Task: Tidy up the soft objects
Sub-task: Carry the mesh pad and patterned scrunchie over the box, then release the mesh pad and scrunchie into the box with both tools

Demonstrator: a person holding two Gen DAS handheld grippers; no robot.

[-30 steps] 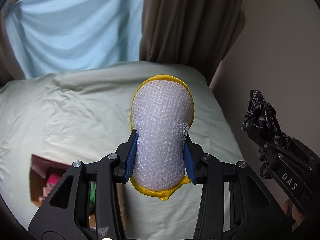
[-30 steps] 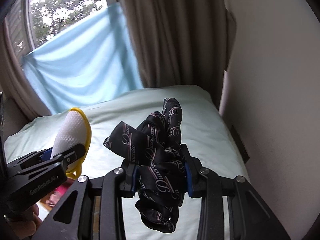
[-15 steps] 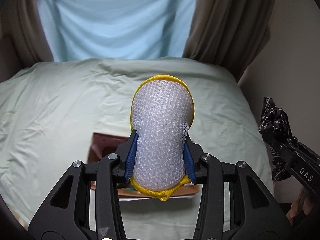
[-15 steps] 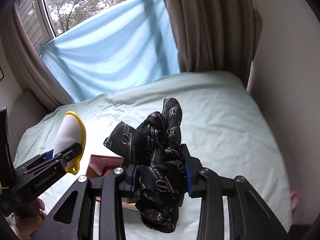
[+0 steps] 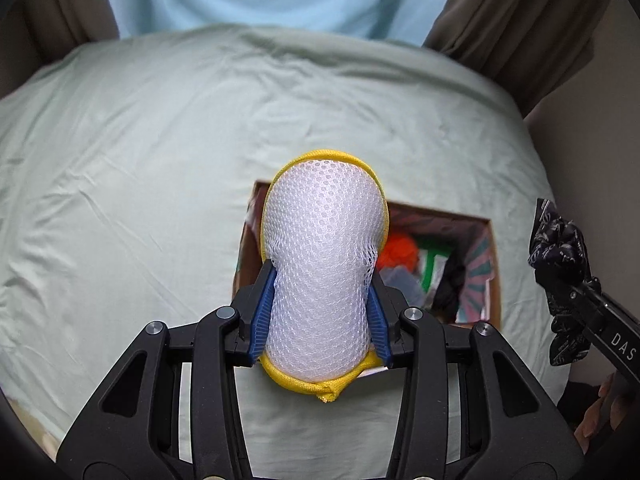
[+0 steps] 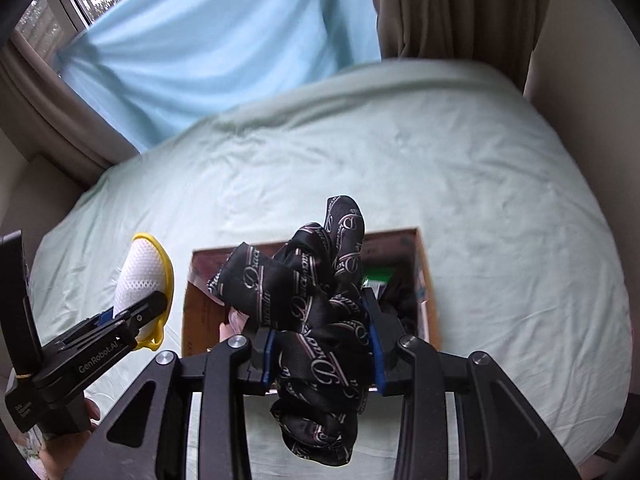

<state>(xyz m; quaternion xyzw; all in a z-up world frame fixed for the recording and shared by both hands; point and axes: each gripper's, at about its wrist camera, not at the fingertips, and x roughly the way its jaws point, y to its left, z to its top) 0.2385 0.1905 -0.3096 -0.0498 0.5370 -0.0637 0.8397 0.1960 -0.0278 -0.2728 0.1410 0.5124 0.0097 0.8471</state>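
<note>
My left gripper (image 5: 320, 312) is shut on a white mesh sponge with yellow trim (image 5: 322, 264), held above the near left part of an open cardboard box (image 5: 494, 276). The sponge also shows in the right wrist view (image 6: 140, 276). My right gripper (image 6: 322, 344) is shut on a crumpled black scarf with pale lettering (image 6: 316, 304), held above the same box (image 6: 424, 264). The scarf shows at the right edge of the left wrist view (image 5: 560, 256). The box holds several soft items, among them something orange (image 5: 400, 252), green and black.
The box sits on a bed with a pale green sheet (image 5: 140, 180). A light blue cloth (image 6: 224, 32) hangs over the window behind it, with brown curtains (image 6: 452, 8) at the sides. A wall (image 6: 580, 60) runs along the bed's right side.
Both grippers have tilted down and moved forward over the bed. The box has come from the lower edge of both views to directly under the held sponge and scarf.
</note>
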